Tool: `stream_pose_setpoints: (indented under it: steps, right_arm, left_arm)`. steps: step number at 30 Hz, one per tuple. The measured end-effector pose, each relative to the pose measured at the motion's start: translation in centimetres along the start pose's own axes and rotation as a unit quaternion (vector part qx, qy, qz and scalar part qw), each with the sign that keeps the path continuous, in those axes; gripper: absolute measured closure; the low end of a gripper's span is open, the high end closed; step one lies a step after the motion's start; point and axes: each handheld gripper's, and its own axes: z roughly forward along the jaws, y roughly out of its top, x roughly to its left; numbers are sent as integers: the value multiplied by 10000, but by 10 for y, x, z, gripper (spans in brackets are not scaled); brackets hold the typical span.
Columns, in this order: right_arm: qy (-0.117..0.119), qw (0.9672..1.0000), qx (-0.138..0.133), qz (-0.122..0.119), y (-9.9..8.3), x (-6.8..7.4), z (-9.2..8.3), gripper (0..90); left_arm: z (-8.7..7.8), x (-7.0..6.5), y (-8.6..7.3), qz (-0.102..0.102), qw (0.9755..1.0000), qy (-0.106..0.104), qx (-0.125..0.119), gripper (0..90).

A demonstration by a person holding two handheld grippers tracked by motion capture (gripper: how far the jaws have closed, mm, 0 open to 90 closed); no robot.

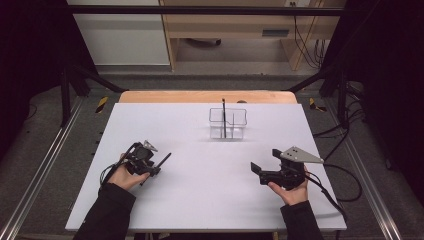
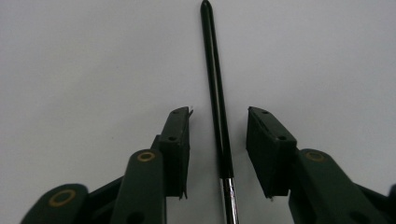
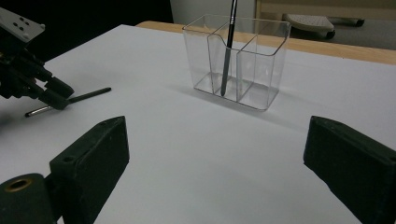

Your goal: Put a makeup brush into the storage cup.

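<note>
Black pen (image 2: 217,100) flat on white counter (image 1: 200,200) near its left edge, lying between the parted jaws of left claw (image 2: 218,112), pads clear of it. Right claw (image 3: 212,154) near right edge, jaws wide, empty. Clear organizer (image 1: 228,123) toward far edge, second pen (image 3: 228,46) upright inside.

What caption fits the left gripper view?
Left gripper with open jaws astride a black pen lying on the white table.

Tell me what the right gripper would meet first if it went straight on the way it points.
Probably the clear divided organiser holding an upright brush; bare white table lies before the right gripper, though depth is unclear.
</note>
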Motion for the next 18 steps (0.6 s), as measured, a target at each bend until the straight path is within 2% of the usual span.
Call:
stream_pose_setpoints:
  steps: [9,14,18]
  right_arm:
    - [14,10000,17,3,1,0,0,73]
    - [14,10000,17,-23,1,0,-1,72]
    - [24,10000,18,-8,1,0,-1,71]
  left_arm:
    - [-1,2,0,-111,9999,-71,90,719]
    - [-1,0,3,-65,9997,-38,252,757]
    - [-2,0,3,-87,9995,-82,285,792]
